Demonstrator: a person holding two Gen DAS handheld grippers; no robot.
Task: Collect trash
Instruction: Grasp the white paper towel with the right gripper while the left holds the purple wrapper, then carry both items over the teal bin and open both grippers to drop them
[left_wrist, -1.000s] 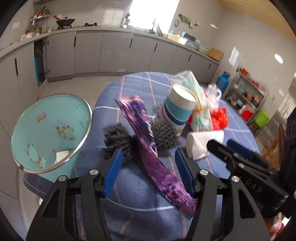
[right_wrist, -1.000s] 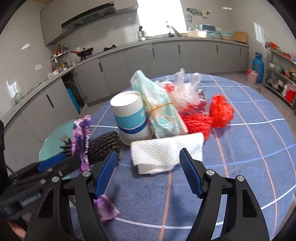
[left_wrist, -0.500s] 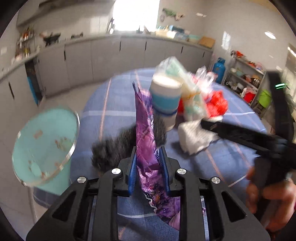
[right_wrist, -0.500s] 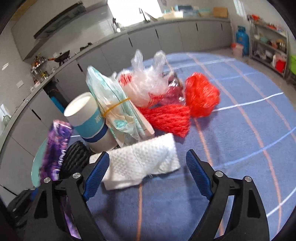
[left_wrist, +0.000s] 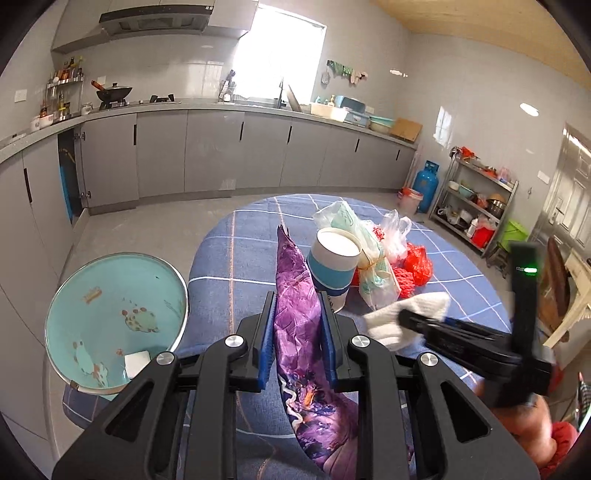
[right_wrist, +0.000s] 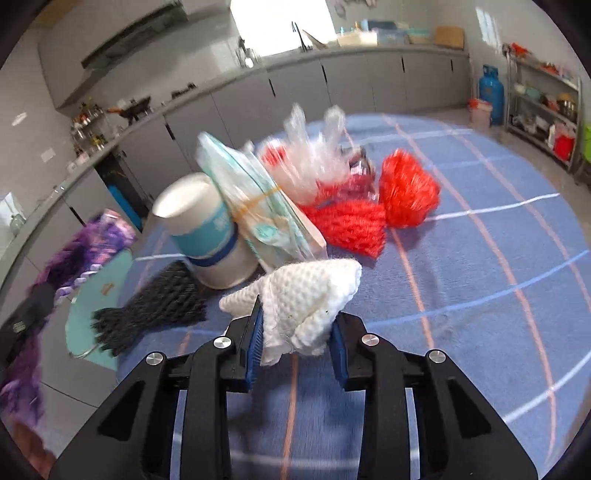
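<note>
A grey-cabinet kitchen lay behind the round table (left_wrist: 236, 251) under its blue checked cloth. Your left gripper (left_wrist: 297, 334) had pinched the glossy, crinkled purple wrapper (left_wrist: 299, 325) and held it off the cloth; your right gripper (right_wrist: 295, 341), its jaws just closing, squeezed the soft, dimpled white paper towel (right_wrist: 303, 295). You were mid-pickup. Next, I judged, both pieces needed carrying to the teal bin (left_wrist: 110, 317) beside the table, leaving the paper cup (left_wrist: 332, 266), red netting (right_wrist: 351, 225) and black netting (right_wrist: 155, 310)
</note>
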